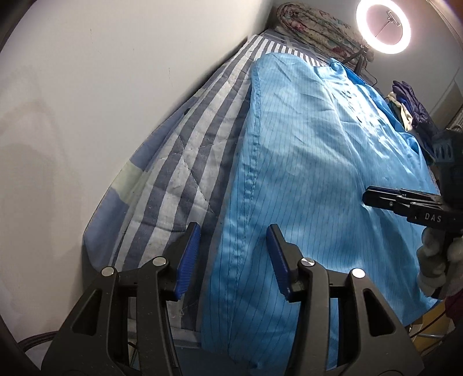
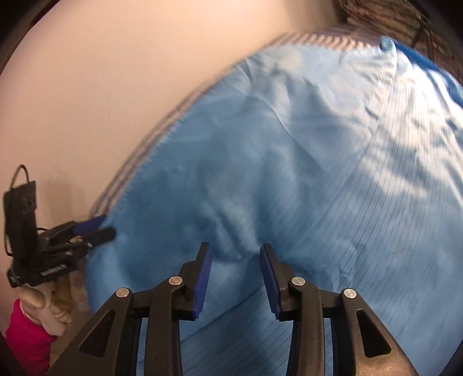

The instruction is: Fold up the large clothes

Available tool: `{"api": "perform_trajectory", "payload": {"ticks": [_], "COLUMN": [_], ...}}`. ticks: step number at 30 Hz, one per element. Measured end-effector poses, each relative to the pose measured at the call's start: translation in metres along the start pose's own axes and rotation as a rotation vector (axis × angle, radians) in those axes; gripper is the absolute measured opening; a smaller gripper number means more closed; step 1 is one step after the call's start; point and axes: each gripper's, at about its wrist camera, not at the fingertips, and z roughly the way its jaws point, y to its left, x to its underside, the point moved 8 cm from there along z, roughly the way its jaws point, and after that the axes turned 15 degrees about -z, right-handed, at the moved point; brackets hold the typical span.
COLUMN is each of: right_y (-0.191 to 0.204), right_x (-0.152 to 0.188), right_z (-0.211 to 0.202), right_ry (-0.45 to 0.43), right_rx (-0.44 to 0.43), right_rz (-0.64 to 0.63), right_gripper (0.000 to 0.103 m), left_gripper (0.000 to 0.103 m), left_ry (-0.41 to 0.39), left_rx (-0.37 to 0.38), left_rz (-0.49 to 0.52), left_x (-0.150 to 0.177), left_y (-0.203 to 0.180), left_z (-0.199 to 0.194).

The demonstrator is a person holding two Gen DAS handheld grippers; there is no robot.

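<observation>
Blue garment [image 1: 318, 150] lies spread on bed [image 1: 179, 162]. Left gripper [image 1: 233, 257] and right gripper [image 2: 235, 277] hover over it, fingers released, nothing held. Step: reaching for edge; next, pinch near hem.

Bed [image 1: 162, 173], striped quilt cover; blue garment [image 1: 312, 162] spread flat; floral bundle [image 1: 315, 26] far end.

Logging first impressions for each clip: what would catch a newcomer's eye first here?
A big light-blue pinstriped garment lies spread over the striped quilt on a bed against a pale wall. A glowing ring light stands at the far end. Both grippers, left and right, hang open over the cloth.
</observation>
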Motion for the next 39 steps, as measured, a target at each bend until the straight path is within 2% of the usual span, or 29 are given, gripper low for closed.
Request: {"api": "perform_trajectory", "payload": {"ticks": [9,11,12,13,14,18,20,21,22,27,30,32,33,35,36,37,39], "right_y": [-0.001,0.001,0.001,0.001,0.001,0.002,0.002,0.004,0.005,0.014,0.013,0.014,0.016,0.021,0.024,0.024,0.026], "right_x": [0.001,0.002,0.002,0.002,0.002,0.000,-0.001,-0.003,-0.004,-0.012,-0.024,-0.036,-0.041,-0.046,-0.045,-0.045,-0.042], "right_z": [0.002,-0.001,-0.001,-0.001,-0.001,-0.003,-0.003,-0.002,-0.002,0.001,-0.004,-0.005,-0.004,0.002,0.008,0.013,0.023], "right_ry": [-0.016,-0.017,-0.016,-0.016,-0.016,-0.012,-0.009,-0.005,-0.001,0.040,0.009,0.003,0.014,0.041,0.065,0.080,0.093], "right_rx": [0.003,0.004,0.005,0.006,0.008,-0.002,-0.028,-0.050,-0.063,-0.056,-0.142,-0.156,-0.145,-0.130,-0.114,-0.105,-0.097], "right_rz": [-0.015,-0.014,-0.016,-0.018,-0.018,-0.006,0.009,0.016,0.021,0.012,0.100,0.129,0.117,0.089,0.074,0.070,0.066], "right_gripper": [0.035,0.035,0.035,0.035,0.035,0.037,0.044,0.051,0.057,0.065,0.065,0.065,0.065,0.065,0.065,0.065,0.065], "left_gripper": [0.052,0.036,0.014,0.004,0.002,0.000,0.000,0.000,0.000,0.000,0.000,0.000,0.001,0.026,0.055,0.066,0.065], "left_ry": [0.003,-0.012,-0.015,-0.020,-0.022,-0.039,-0.047,-0.058,-0.070,-0.084,-0.101,-0.089,-0.072,-0.034,-0.015,-0.016,-0.001], "left_rx": [0.013,-0.007,-0.012,-0.019,-0.009,0.050,0.079,0.088,0.083,0.072,0.041,0.040,0.042,0.039,0.043,0.048,0.055], "left_rz": [0.017,0.032,0.033,0.027,0.017,-0.019,-0.026,-0.014,0.001,-0.007,0.037,0.044,0.046,0.043,0.033,0.027,0.027], "left_x": [0.002,0.003,0.003,0.003,0.002,0.004,0.005,0.005,0.005,0.006,0.009,0.012,0.013,0.016,0.018,0.018,0.022], "left_y": [-0.002,-0.005,-0.007,-0.007,-0.009,-0.023,-0.030,-0.035,-0.038,-0.037,-0.036,-0.034,-0.033,-0.030,-0.028,-0.025,-0.021], "left_z": [0.004,0.005,0.005,0.004,0.003,-0.010,-0.018,-0.022,-0.025,-0.029,-0.027,-0.022,-0.018,-0.011,-0.007,-0.006,-0.001]}}
